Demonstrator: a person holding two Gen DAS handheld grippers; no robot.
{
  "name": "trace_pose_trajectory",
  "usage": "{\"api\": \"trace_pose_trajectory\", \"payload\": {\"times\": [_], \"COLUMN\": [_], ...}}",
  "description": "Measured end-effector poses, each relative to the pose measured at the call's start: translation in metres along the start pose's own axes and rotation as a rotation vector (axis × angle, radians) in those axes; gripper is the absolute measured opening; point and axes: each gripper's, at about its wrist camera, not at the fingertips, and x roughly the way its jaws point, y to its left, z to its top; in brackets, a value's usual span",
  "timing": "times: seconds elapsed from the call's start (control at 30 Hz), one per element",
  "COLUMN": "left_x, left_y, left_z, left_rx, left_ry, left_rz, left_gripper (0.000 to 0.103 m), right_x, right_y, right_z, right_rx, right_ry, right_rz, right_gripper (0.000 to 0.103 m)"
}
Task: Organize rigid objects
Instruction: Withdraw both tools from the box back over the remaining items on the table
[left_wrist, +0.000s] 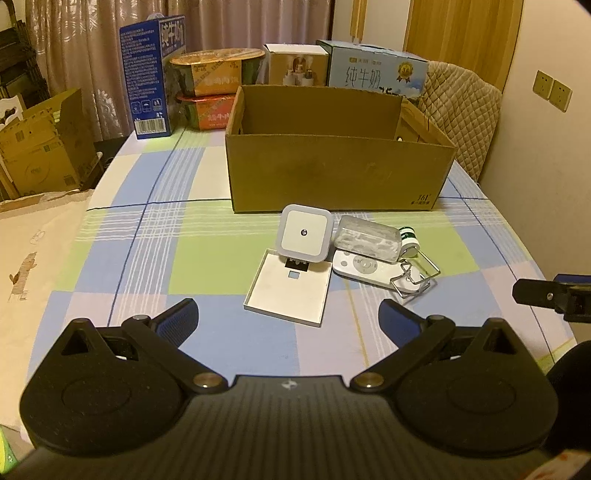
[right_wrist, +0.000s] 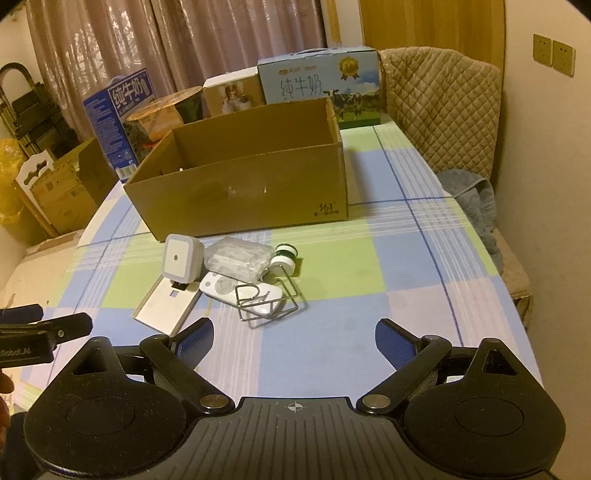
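Observation:
An open cardboard box (left_wrist: 332, 173) (right_wrist: 240, 192) stands mid-table. In front of it lie a white square night light (left_wrist: 304, 232) (right_wrist: 181, 258) leaning on a flat white tray (left_wrist: 290, 291) (right_wrist: 166, 302), a clear plastic case (left_wrist: 367, 240) (right_wrist: 236, 258), a small green-and-white roll (left_wrist: 410, 240) (right_wrist: 284, 258), a white remote (left_wrist: 365, 267) (right_wrist: 236, 290) and a wire rack (left_wrist: 415, 275) (right_wrist: 266, 301). My left gripper (left_wrist: 288, 314) is open and empty, just short of the tray. My right gripper (right_wrist: 293, 332) is open and empty, near the wire rack.
The checked tablecloth (left_wrist: 147, 258) covers the table. Milk cartons (left_wrist: 153, 74) (right_wrist: 321, 81), stacked noodle bowls (left_wrist: 214, 88) and a small box (left_wrist: 295, 62) stand behind the cardboard box. A padded chair (right_wrist: 443, 107) is at the right. Cardboard boxes (left_wrist: 40, 147) sit left of the table.

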Motion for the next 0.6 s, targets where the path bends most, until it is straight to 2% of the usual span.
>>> {"api": "trace_pose_trajectory", "payload": {"times": [0.33,0.6], "left_x": [0.041,0.083], "left_y": [0.008,0.014], "left_z": [-0.002,0.002], "left_rx": [0.032,0.039], "left_ry": [0.057,0.115], "left_rz": [-0.027,-0.038], "left_gripper": [0.102,0.102], "right_x": [0.032,0.075], "right_y": [-0.004,-0.007], "right_z": [0.0,0.003], "right_rx": [-0.011,-0.029], "right_ry": [0.025,0.081], "right_rz": [0.036,0.09], "right_gripper": [0.092,0.092]}}
